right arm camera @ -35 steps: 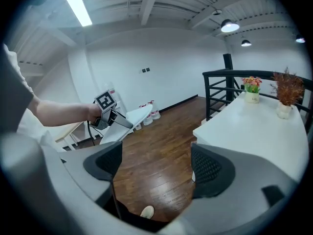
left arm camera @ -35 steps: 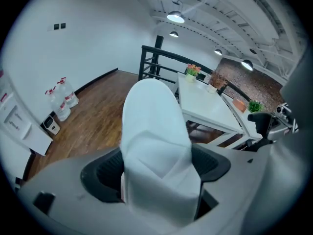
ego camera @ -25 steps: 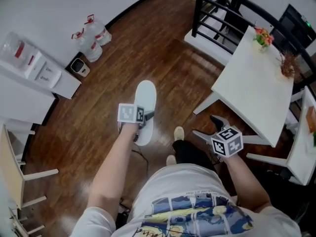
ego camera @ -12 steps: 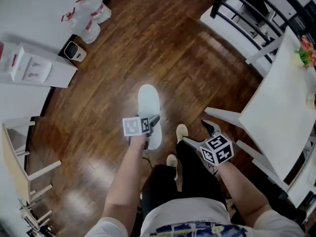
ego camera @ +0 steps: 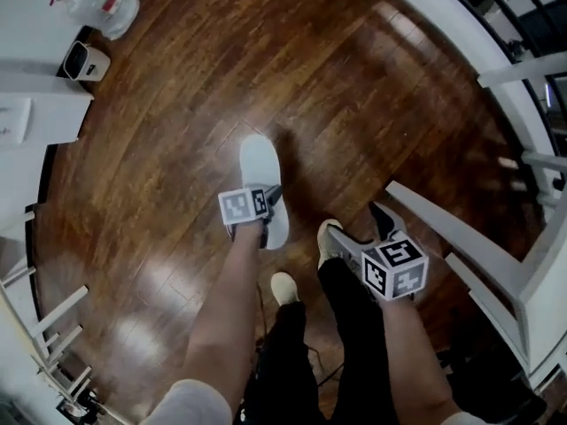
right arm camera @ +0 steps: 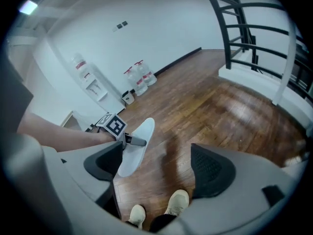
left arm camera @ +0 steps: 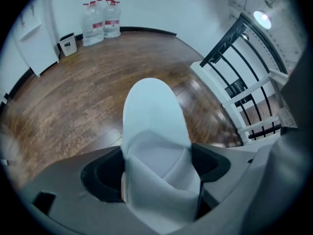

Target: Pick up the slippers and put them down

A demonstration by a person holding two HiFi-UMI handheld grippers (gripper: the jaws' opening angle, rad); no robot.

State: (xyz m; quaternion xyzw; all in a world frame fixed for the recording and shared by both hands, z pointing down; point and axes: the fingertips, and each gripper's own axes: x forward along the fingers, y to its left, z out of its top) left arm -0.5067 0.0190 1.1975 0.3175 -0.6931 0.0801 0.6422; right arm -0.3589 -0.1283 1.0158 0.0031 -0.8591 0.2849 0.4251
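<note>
White slipper (left arm camera: 154, 126) in the left tool (ego camera: 268, 200), and it's a firm grip: the jaws are pinched narrow on the heel end, with the foam folded up between them. The toe points away from the person, out over the wooden floor (ego camera: 168, 149). The slipper hangs clear of the boards and its shadow falls on the floor just beside it. It sits over the open middle of the floor, well away from the water bottles (left arm camera: 102, 21) at the far wall. Over to the right tool (right arm camera: 159, 163): jaws wide apart, nothing between them, only floor and the person's pale shoes (right arm camera: 178, 201) showing through the gap. It is just to the right of the person's legs, near a white frame (ego camera: 461, 237) at the floor's right edge.
</note>
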